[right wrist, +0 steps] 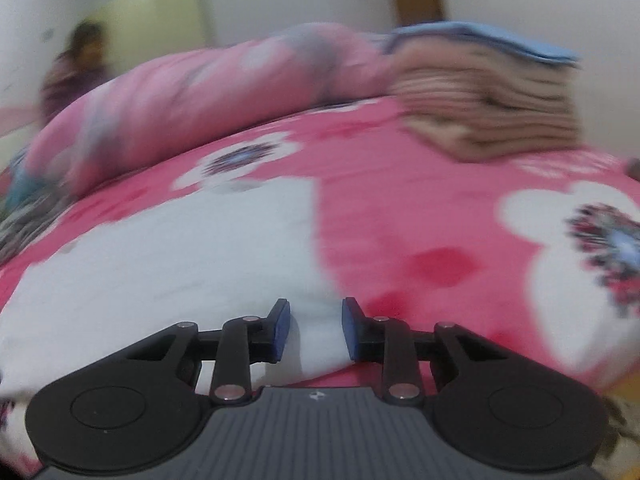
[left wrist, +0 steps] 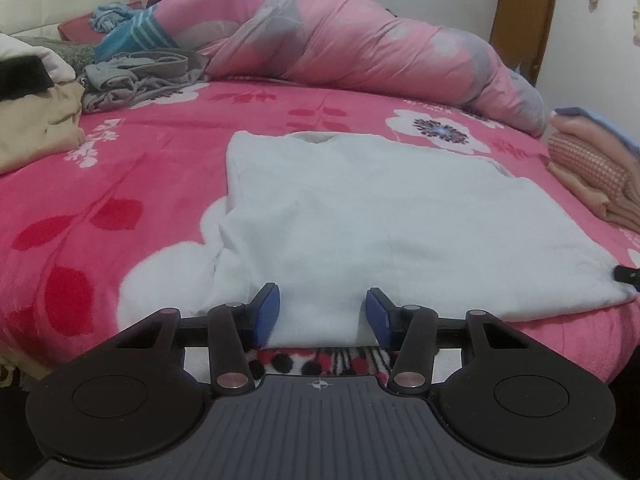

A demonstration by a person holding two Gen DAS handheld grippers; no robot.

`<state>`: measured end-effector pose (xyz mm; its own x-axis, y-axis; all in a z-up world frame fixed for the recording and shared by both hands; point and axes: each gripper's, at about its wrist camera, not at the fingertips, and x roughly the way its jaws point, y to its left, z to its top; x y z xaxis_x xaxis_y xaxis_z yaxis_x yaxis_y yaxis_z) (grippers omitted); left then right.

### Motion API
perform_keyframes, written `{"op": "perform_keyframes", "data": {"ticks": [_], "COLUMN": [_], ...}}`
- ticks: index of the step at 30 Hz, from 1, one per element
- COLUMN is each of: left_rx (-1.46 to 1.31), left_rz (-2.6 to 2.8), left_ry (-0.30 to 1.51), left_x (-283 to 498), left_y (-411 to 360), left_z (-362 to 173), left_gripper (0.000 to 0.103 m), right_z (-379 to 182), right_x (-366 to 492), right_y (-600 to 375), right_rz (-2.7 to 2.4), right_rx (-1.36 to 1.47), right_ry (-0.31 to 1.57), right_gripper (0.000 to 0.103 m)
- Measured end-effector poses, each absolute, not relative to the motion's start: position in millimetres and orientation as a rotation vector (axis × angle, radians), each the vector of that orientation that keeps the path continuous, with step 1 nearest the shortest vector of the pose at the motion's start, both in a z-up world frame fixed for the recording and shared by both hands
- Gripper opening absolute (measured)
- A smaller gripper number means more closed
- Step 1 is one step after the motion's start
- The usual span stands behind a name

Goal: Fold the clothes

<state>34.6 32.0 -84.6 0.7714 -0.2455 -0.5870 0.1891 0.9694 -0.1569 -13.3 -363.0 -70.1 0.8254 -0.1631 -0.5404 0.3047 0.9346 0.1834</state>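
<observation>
Left gripper (left wrist: 323, 312): blue pads stood part-way apart astride the near hem of the white garment (left wrist: 360, 216), cloth between them, a visible gap at each pad, so not yet pinching
Right gripper (right wrist: 316, 328): narrower, straddling the garment's near right corner; the blurred view did not show whether the pads pressed the cloth
White garment: lay flat on the pink floral blanket (left wrist: 120, 184), sides apparently folded in, neckline at the far end
Surroundings: folded stack (right wrist: 480, 100) well apart to the right, unfolded grey clothes (left wrist: 136, 80) far left, rolled pink quilt (left wrist: 360, 48) behind
Risk: pads might catch only the top layer, or the plush blanket too, so the fold would drag or open
Risk: uneven grips could skew the fold line
</observation>
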Motion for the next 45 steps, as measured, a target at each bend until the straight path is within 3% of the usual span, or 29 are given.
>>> {"op": "perform_keyframes", "data": {"ticks": [6,12,17,23,26,29,37,45], "left_rx": [-0.119,-0.224,-0.261,-0.227,-0.221,-0.294,-0.27,-0.22], "left_rz": [-0.261,-0.203,-0.183,-0.206,-0.221,-0.167,-0.109,-0.107], "left_ry": [0.595,0.667,0.637,0.586,0.645,0.75,0.64,0.777], "left_x": [47,88,85,91,108,130,134,171], "left_y": [29,35,56,45,29,31,35,-3], "left_z": [-66,-85,-74,-55,-62,-76,-44,-76], "left_gripper": [0.052,0.047,0.047,0.05,0.052,0.047,0.054,0.054], "right_z": [-44,-71,-87,-72,-71,-80,-74,-86], "right_x": [-15,12,8,0,13,28,38,103], "right_y": [-333,-288,-340,-357,-344,-341,-414,-397], "right_rz": [-0.155,0.043,0.018,0.002,0.06,0.057,-0.054,0.102], "right_rx": [0.185,0.149,0.356,0.366,0.307,0.232,0.379,0.439], "right_ry": [0.436,0.491,0.528,0.474,0.461,0.507,0.538,0.598], "right_gripper": [0.031,0.03,0.028,0.029,0.03,0.03,0.031,0.032]}}
